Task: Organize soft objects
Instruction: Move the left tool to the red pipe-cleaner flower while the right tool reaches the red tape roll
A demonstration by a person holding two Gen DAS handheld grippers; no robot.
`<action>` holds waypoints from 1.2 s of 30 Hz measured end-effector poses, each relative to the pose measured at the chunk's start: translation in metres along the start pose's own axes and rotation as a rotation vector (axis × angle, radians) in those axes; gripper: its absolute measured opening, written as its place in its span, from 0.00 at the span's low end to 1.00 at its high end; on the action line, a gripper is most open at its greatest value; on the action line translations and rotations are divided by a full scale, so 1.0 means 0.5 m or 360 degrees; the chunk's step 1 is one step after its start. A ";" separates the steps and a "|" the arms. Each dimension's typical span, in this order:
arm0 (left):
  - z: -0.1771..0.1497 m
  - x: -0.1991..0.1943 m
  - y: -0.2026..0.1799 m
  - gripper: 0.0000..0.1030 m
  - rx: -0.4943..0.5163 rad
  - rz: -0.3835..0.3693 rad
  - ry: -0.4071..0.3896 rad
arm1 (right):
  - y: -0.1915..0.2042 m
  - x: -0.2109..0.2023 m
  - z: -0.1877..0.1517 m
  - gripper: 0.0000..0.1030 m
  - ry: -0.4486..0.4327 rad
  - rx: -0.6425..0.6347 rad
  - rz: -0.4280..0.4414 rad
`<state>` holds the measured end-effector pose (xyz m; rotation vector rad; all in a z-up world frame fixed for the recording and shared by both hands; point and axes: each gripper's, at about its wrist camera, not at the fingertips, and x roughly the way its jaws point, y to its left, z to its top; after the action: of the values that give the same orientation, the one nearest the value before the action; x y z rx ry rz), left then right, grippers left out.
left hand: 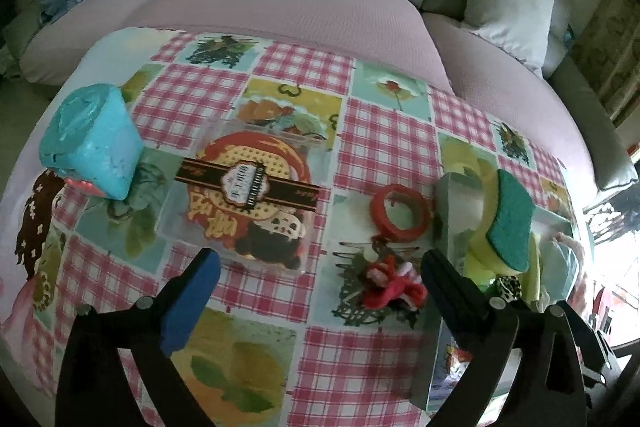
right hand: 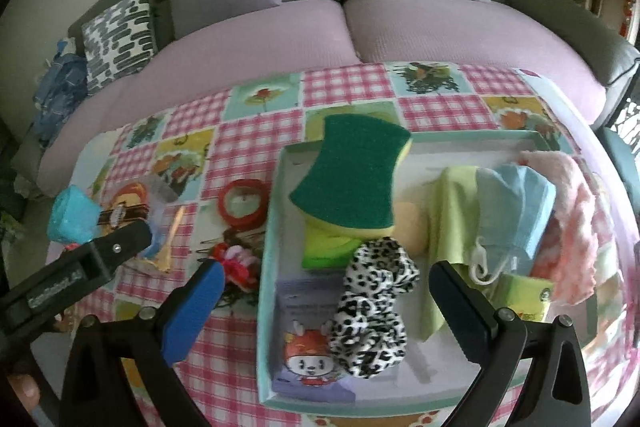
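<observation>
A teal-rimmed tray (right hand: 272, 227) sits on the patchwork tablecloth and holds a green-and-yellow sponge (right hand: 352, 175), a leopard-print scrunchie (right hand: 372, 311), a yellow-green cloth (right hand: 448, 211), a blue face mask (right hand: 512, 207) and a pink fluffy cloth (right hand: 572, 219). My right gripper (right hand: 326, 311) is open above the scrunchie, its pads clear of it. My left gripper (left hand: 320, 299) is open over the cloth left of the tray. A red fuzzy bundle (left hand: 394, 287) lies on the table near its right finger. The sponge (left hand: 508, 223) leans at the tray's wall (left hand: 444, 211).
Left of the tray lie a red tape roll (left hand: 400, 213), a clear plastic box with a printed label (left hand: 248, 195), a blue wrapped block (left hand: 92, 143) and thin hairpins (left hand: 352, 247). A cartoon card (right hand: 308, 359) lies in the tray. A sofa with cushions (left hand: 320, 7) runs behind the table.
</observation>
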<state>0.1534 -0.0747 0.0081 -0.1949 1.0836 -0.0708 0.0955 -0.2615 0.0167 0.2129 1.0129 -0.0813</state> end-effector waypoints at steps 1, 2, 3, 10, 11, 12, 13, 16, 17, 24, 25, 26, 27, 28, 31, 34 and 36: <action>-0.001 0.001 -0.001 0.97 0.0004 -0.0006 0.0008 | -0.002 0.000 0.000 1.00 0.0001 0.0002 -0.0011; -0.003 0.004 -0.004 0.97 0.0004 -0.0008 0.0018 | -0.005 0.001 0.000 1.00 0.0003 0.0004 -0.0022; -0.004 0.006 -0.005 0.97 0.0005 -0.0007 0.0025 | -0.009 0.002 0.000 1.00 0.0008 0.0005 -0.0032; -0.010 0.027 -0.027 0.97 0.0071 0.0039 0.0067 | -0.026 0.003 0.000 1.00 0.0017 0.0017 -0.0066; -0.011 0.032 -0.031 0.97 0.0087 0.0066 0.0076 | -0.027 0.003 0.000 1.00 0.0016 0.0019 -0.0070; -0.013 0.038 -0.034 0.97 0.0091 0.0080 0.0090 | -0.028 0.004 0.000 1.00 0.0019 0.0020 -0.0075; -0.014 0.040 -0.033 0.97 0.0087 0.0080 0.0101 | -0.030 0.006 -0.001 1.00 0.0025 0.0020 -0.0083; -0.018 0.052 -0.031 0.97 0.0056 0.0073 0.0144 | -0.040 0.008 -0.002 1.00 0.0035 0.0023 -0.0108; -0.019 0.053 -0.032 0.97 0.0062 0.0080 0.0149 | -0.043 0.008 -0.001 1.00 0.0034 0.0027 -0.0112; -0.027 0.083 -0.050 0.80 0.0067 0.0029 0.0223 | -0.081 -0.001 0.003 0.99 0.0017 0.0106 -0.0152; -0.029 0.091 -0.052 0.78 0.0067 0.0019 0.0243 | -0.086 -0.004 0.004 0.99 0.0010 0.0116 -0.0153; -0.031 0.099 -0.055 0.74 0.0062 0.0009 0.0263 | -0.089 -0.007 0.005 0.99 0.0004 0.0122 -0.0154; -0.033 0.104 -0.059 0.71 0.0059 -0.0007 0.0276 | -0.093 -0.012 0.007 0.99 -0.0009 0.0131 -0.0153; -0.034 0.107 -0.063 0.68 0.0055 -0.0028 0.0284 | -0.095 -0.014 0.008 0.98 -0.0016 0.0134 -0.0149; -0.035 0.121 -0.076 0.62 0.0061 -0.0035 0.0289 | -0.098 -0.019 0.010 0.98 -0.0028 0.0145 -0.0146; -0.034 0.137 -0.082 0.56 0.0046 -0.0048 0.0301 | -0.097 -0.017 0.011 0.98 -0.0023 0.0145 -0.0134; -0.030 0.143 -0.081 0.51 0.0039 -0.0075 0.0302 | -0.096 -0.016 0.012 0.98 -0.0020 0.0142 -0.0123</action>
<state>0.1749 -0.1270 -0.0530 -0.1944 1.2668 -0.1474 0.0886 -0.3097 0.0199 0.2539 1.0057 -0.1982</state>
